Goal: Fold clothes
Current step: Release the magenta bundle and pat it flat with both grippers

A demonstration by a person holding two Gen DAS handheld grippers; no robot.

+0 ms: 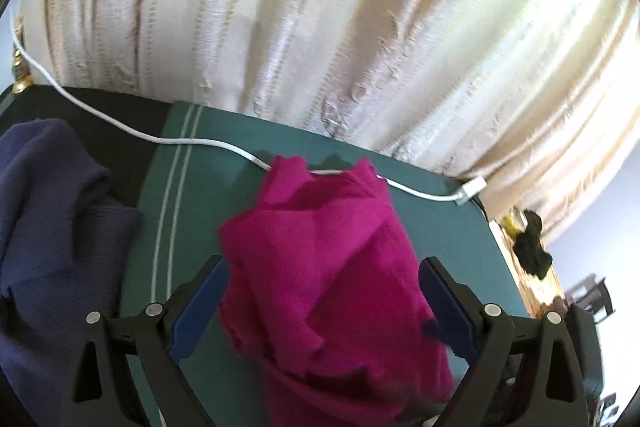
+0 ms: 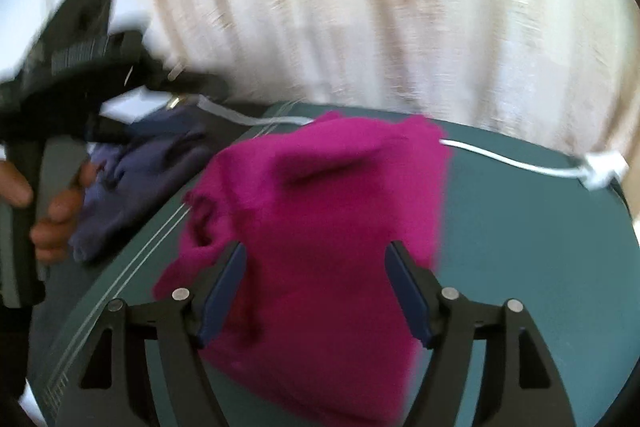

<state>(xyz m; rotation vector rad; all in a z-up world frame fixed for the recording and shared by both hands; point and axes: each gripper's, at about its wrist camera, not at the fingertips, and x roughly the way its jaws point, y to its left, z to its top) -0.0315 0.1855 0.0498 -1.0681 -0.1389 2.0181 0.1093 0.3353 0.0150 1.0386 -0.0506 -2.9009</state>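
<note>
A crumpled magenta garment (image 1: 320,267) lies on the green table (image 1: 200,219). My left gripper (image 1: 324,267) is open, its blue-padded fingers on either side of the garment. In the right wrist view the same magenta garment (image 2: 316,227) sits between the spread fingers of my open right gripper (image 2: 316,251). The left gripper body (image 2: 60,67), held by a hand, shows at the left of that view. A dark blue garment (image 1: 52,219) lies bunched to the left of the magenta one; it also shows in the right wrist view (image 2: 140,179).
A white cable (image 1: 192,141) with a plug (image 1: 472,189) runs across the table's far side, passing behind the magenta garment. A cream curtain (image 1: 320,19) hangs close behind the table. A wooden surface with dark items (image 1: 532,247) stands beyond the table's right edge.
</note>
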